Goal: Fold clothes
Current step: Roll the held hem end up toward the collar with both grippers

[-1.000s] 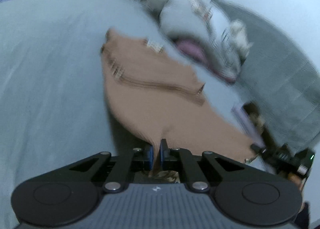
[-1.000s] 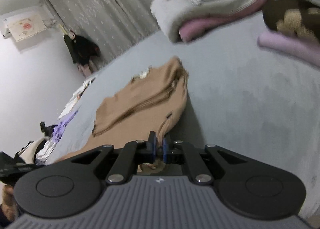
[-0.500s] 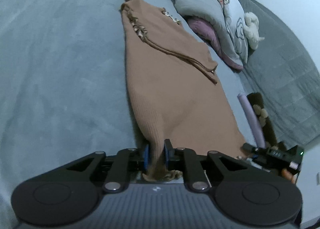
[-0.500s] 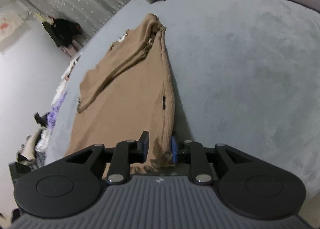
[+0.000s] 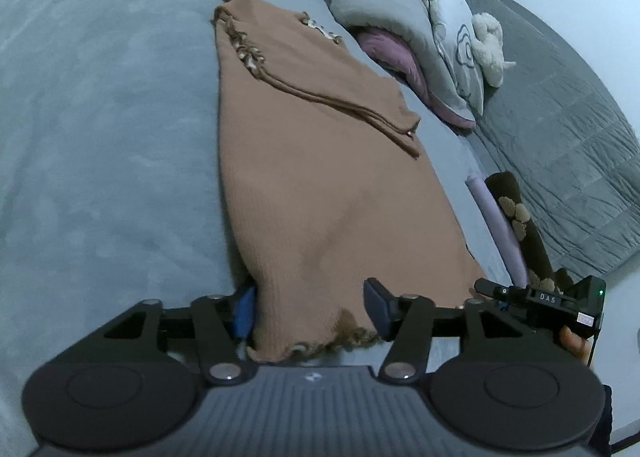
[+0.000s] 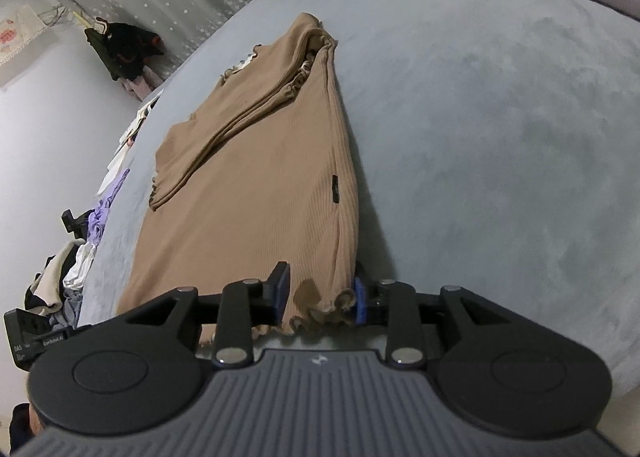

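A tan ribbed garment (image 5: 320, 185) lies flat and lengthwise on the grey-blue bed (image 5: 100, 137), with a sleeve folded across its far half. Its ruffled hem lies at the near end. My left gripper (image 5: 311, 311) has its jaws opening, spread wide over the left hem corner, and the pads stand clear of the cloth. In the right wrist view the same garment (image 6: 260, 177) runs away from my right gripper (image 6: 320, 295). Its jaws are opening too, with the right hem corner loose between them. The right gripper (image 5: 540, 301) also shows at the left wrist view's right edge.
Rolled grey and pink bedding (image 5: 400, 29) and a white plush toy (image 5: 490, 45) lie beyond the garment. A lilac roll (image 5: 496, 225) and a brown paw-print item (image 5: 520, 217) lie to its right, by a grey quilt (image 5: 560, 137). A clothes pile (image 6: 80, 249) sits at the bed's left edge.
Both grippers were shut on the hem and have let it go, their jaws spreading. Both came down, and the garment settled from hanging taut to lying flat on the bed.
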